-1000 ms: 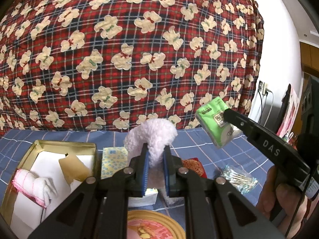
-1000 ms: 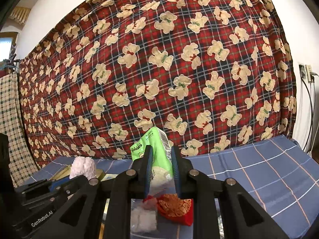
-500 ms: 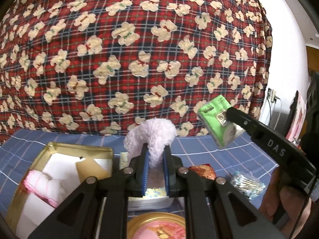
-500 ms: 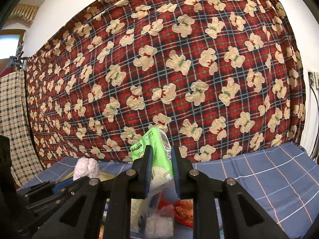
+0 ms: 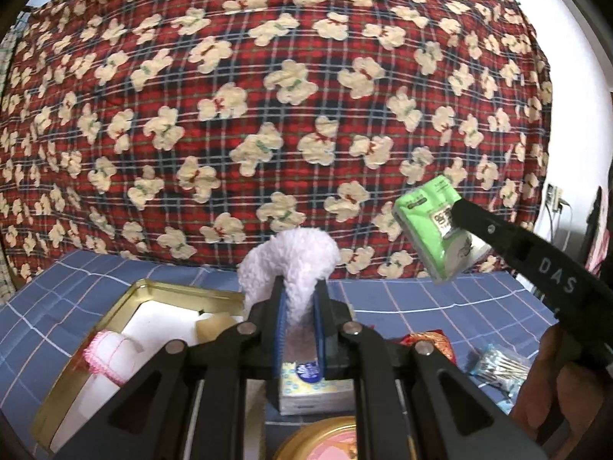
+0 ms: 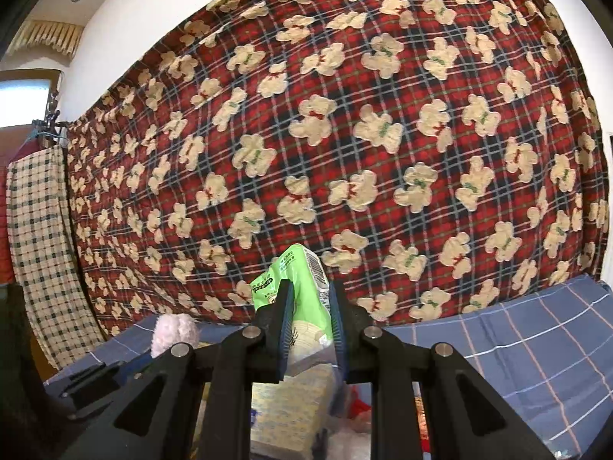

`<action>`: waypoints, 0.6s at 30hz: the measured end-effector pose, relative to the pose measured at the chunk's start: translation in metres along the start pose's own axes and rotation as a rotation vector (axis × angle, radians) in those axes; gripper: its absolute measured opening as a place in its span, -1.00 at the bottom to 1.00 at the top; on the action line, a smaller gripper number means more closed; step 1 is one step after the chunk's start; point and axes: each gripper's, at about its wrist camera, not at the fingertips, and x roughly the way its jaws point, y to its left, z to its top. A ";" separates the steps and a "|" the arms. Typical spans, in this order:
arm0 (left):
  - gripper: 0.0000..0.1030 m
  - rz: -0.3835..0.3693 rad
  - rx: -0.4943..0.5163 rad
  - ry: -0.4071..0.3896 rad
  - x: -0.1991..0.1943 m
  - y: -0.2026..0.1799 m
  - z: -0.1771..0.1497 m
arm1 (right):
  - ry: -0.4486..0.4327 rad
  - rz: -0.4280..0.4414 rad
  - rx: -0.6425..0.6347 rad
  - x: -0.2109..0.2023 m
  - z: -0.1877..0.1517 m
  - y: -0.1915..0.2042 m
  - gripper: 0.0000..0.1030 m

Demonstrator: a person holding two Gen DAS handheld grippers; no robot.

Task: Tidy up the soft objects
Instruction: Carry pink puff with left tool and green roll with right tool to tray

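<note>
My left gripper (image 5: pixel 300 299) is shut on a fluffy pale-pink cloth (image 5: pixel 293 258), held up above the blue checked cover. That cloth (image 6: pixel 174 331) also shows low left in the right wrist view. My right gripper (image 6: pixel 311 299) is shut on a green tissue pack (image 6: pixel 302 280), lifted in the air. In the left wrist view the tissue pack (image 5: pixel 429 226) hangs at the right, pinched by the right gripper's black finger (image 5: pixel 498 230). A gold tin (image 5: pixel 92 345) lies open at lower left, with a pink-edged white roll (image 5: pixel 111 356) and a tan piece (image 5: pixel 214 326) inside.
A yellow-patterned tissue box (image 5: pixel 306 383) lies under the left gripper, and a round gold lid (image 5: pixel 325 437) is nearer. A red pouch (image 5: pixel 433 341) and a packet of cotton swabs (image 5: pixel 498 368) sit at right. A red bear-print blanket (image 5: pixel 287 115) hangs behind. A hand (image 5: pixel 555 383) holds the right gripper.
Both grippers have drifted sideways with their loads still held. In the left wrist view the tin and box slid right; the right wrist view tilted up, showing more blanket.
</note>
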 end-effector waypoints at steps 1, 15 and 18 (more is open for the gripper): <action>-0.80 0.010 -0.002 0.001 0.000 0.001 0.000 | -0.001 0.007 -0.001 0.001 0.000 0.003 -0.60; -0.80 0.187 -0.045 0.006 -0.001 0.031 -0.002 | 0.022 0.103 -0.026 0.010 -0.006 0.031 -0.60; -0.80 0.219 -0.054 0.016 0.000 0.037 -0.004 | 0.040 0.127 -0.045 0.013 -0.010 0.040 -0.60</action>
